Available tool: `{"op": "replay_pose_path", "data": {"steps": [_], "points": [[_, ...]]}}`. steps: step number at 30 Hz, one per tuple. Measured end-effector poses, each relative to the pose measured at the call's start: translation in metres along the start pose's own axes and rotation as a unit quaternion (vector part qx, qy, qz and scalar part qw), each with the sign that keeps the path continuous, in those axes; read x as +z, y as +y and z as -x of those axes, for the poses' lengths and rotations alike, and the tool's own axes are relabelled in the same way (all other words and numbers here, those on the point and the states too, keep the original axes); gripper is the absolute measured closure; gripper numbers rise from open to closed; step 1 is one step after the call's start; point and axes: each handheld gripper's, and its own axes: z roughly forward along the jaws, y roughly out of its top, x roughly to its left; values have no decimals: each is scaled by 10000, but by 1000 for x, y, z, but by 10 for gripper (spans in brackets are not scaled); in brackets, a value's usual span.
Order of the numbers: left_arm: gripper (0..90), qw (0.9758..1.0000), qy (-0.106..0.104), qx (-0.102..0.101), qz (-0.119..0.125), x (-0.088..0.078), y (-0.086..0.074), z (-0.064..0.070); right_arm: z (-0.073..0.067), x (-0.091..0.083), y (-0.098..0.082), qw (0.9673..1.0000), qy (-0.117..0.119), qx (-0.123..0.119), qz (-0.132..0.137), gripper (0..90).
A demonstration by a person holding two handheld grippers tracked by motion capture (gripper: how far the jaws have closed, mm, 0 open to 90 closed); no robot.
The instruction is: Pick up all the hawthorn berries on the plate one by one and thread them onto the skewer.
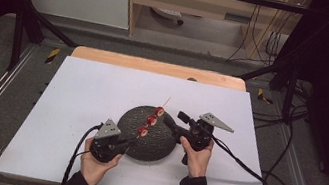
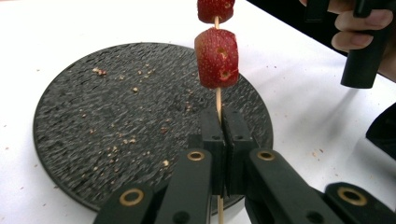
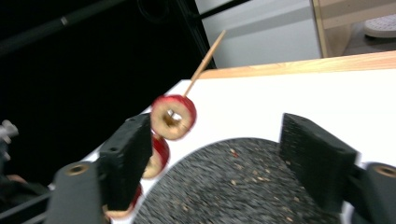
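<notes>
The left gripper [image 2: 219, 140] is clamped on the skewer [image 2: 218, 100], which carries three fruit pieces [image 1: 152, 120] over the plate [image 1: 163, 148]. The right gripper [image 3: 224, 158] stands apart, empty, near the plate's right edge. Threading appears done; setting the skewer down remains.

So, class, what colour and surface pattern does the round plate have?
The plate is black with a rough, speckled texture, clearest in the left gripper view.

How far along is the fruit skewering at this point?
Done: three red fruit pieces are threaded on the wooden skewer. In hand: the left hand-held gripper clamps the skewer's lower end; the right hand-held gripper stands open beside the fruit. Left: the dark plate holds crumbs.
</notes>
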Motion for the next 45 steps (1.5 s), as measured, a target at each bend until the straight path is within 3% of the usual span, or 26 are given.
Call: {"op": "replay_pose_path", "data": {"steps": [5, 10, 16, 26, 36, 45], "points": [[885, 10000, -6, 19, -29, -4, -1, -4, 4, -3, -3, 9979, -168, -430, -464, 121], [884, 9999, -20, 52, -91, -9, -1, -8, 12, -10, -9, 9956, -231, -586, -700, 58], [884, 9997, -37, 94, -210, -12, 1, -13, 21, -21, -15, 9893, -387, -838, -1129, 20], [884, 9987, -65, 186, -471, -17, 8, -20, 36, -42, -27, 9790, -612, -1048, -1635, 6], [884, 9972, 1, 235, -713, -17, 17, -30, 52, -62, -43, 9672, -660, -1232, -2119, 6], [884, 9948, 53, 271, -985, -6, 23, -37, 58, -77, -52, 9653, -688, -1247, -2189, 6]]}}
